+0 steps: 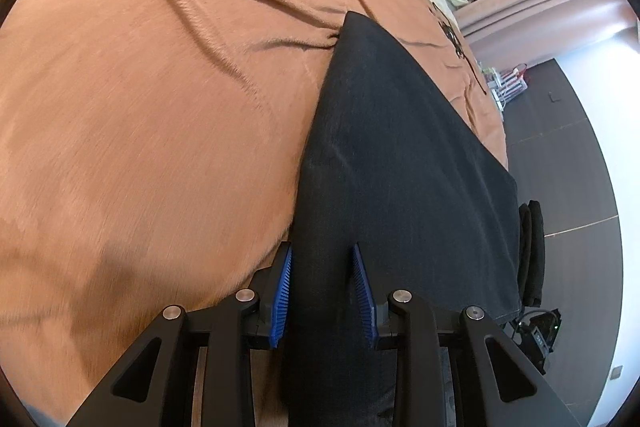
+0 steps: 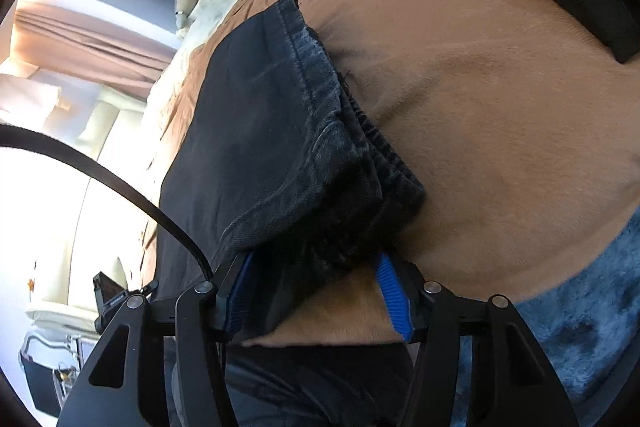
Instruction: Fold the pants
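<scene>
In your left wrist view, your left gripper [image 1: 322, 293] stands partly open astride the dark pants [image 1: 400, 163]; whether its blue pads [image 1: 282, 297] press the cloth you cannot tell. The pants lie along the orange blanket [image 1: 160, 107] on the bed.

In your right wrist view, your right gripper [image 2: 314, 291] stands about half open around the bunched waistband [image 2: 344, 163], its pads apparently not pinching it.

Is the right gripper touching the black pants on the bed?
Cannot tell. In the right wrist view the right gripper has the pants between its blue pads, but whether either pad presses the cloth is unclear.
</scene>
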The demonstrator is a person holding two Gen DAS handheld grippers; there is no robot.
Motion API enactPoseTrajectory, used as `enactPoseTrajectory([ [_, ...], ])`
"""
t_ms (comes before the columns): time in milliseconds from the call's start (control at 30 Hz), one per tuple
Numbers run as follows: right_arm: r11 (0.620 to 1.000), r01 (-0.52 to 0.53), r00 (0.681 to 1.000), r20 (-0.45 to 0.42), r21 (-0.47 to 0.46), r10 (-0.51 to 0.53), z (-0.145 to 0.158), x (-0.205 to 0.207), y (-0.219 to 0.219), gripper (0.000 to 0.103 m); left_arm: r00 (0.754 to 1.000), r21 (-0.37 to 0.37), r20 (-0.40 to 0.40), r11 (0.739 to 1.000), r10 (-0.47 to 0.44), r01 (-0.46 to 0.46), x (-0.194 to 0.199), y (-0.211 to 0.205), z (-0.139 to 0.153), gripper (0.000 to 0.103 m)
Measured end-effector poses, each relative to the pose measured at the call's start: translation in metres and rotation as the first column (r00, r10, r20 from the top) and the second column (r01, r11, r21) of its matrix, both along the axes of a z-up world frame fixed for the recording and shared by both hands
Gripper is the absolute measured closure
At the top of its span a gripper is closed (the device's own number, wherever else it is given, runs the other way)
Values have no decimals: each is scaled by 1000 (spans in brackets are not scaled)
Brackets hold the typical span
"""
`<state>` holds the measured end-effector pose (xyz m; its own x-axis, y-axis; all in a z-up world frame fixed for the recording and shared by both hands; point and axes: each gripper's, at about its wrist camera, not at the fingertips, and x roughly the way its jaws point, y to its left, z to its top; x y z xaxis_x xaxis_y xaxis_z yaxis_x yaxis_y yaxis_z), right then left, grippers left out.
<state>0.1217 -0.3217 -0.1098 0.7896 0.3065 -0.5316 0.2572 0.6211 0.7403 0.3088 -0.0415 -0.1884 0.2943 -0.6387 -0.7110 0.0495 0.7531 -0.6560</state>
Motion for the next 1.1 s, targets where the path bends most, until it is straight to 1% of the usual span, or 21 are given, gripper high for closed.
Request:
enactPoseTrajectory([
  [100,1000,29,999,22,-3,-29,2,1,-1,47,1000,-43,-10,999,3,-4,7,5,-3,72],
  [167,999,39,999,32,-14,-38,4,-2,1,50,1000,-55,-1,998,2,-2,10,8,2,73],
  [233,999,45,998,46,-30,-44,8,-7,4,58,1000,-104,4,995,-8,9,12,9,8,73],
  [267,998,48,997,55,-30,-46,8,-9,4,59,1000,-113,11,993,-19,20,12,8,13,73],
  [333,999,50,996,75,-11,-49,6,-15,4,59,999,-74,27,997,-27,29,13,6,17,73],
  [433,998,61,997,50,17,-62,-7,-16,3,58,1000,-55,-5,998,-31,31,19,4,9,73],
  [500,997,74,996,45,37,-76,-13,-16,4,58,998,-55,-37,998,-42,40,22,2,0,73],
  [567,996,82,995,52,39,-84,-13,-17,5,58,997,-66,-55,997,-51,47,22,0,-7,73],
  [700,994,96,994,55,54,-99,-11,-21,6,58,996,-64,-48,996,-69,66,17,-4,-6,73],
  [767,994,102,993,54,47,-104,-8,-22,7,58,996,-55,-42,995,-82,80,14,-6,-4,73],
  [800,994,102,993,52,44,-105,-6,-20,5,57,996,-55,-40,995,-84,82,13,-5,-4,75],
  [867,993,109,992,57,45,-112,-4,-25,6,57,996,-68,-43,994,-83,80,13,-3,-4,82],
  [900,992,112,991,68,53,-115,-3,-29,5,55,996,-80,-47,994,-80,76,13,-1,-5,87],
  [933,992,113,990,76,60,-118,-2,-31,6,50,996,-93,-49,993,-78,73,14,2,-5,90],
  [967,991,115,989,86,67,-120,-2,-34,6,47,996,-96,-44,993,-78,74,14,3,-3,90],
  [1000,991,119,987,96,67,-125,-2,-38,6,41,996,-92,-36,993,-79,76,14,3,-1,91],
  [1067,990,125,984,119,68,-132,-1,-46,8,37,997,-87,-26,993,-78,76,14,3,3,92],
  [1100,989,122,980,145,81,-132,-1,-50,10,32,997,-89,-26,993,-76,73,14,2,3,92],
])
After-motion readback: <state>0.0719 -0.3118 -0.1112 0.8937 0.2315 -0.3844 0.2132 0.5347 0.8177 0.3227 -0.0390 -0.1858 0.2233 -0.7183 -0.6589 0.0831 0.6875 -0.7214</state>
